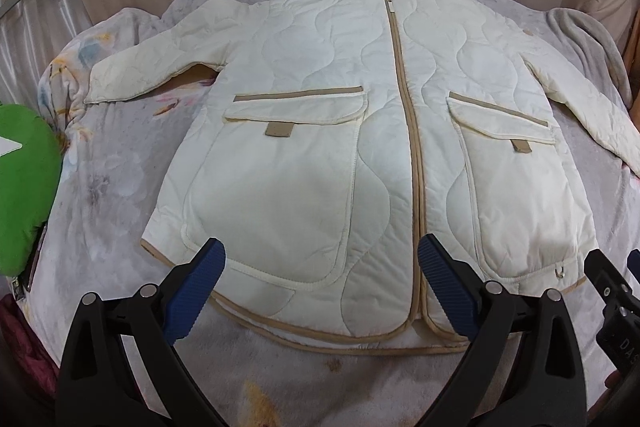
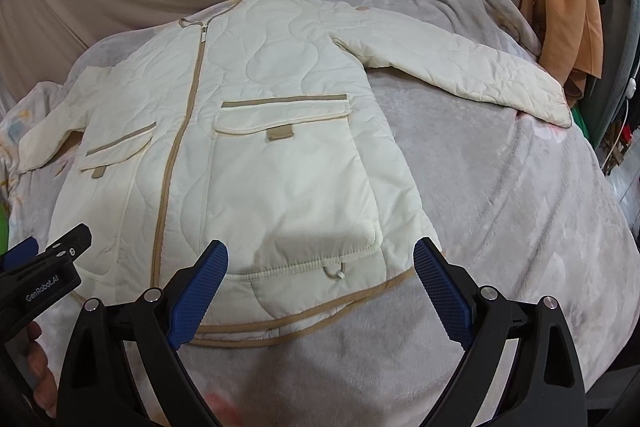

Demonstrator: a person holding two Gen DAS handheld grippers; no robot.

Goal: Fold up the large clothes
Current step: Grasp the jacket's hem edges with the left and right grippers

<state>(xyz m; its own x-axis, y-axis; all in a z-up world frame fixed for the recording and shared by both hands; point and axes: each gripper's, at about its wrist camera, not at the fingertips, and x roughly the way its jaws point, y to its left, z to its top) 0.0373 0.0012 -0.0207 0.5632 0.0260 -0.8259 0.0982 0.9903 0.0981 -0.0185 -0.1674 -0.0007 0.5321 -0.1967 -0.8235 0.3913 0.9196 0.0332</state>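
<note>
Cream quilted jacket with tan trim (image 1: pixel 320 131) is spread flat, front up, on the grey fleece blanket (image 2: pixel 500 211), sleeves out toward 9 and 3 o'clock, ready for folding. Left tool (image 1: pixel 320 291) and right tool (image 2: pixel 320 291) are held wide and empty at the 6 o'clock hem.

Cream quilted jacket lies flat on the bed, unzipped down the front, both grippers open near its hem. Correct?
Not quite: the jacket is zipped shut, as the left wrist view shows. It lies flat, with left gripper and right gripper open near the hem.
</note>
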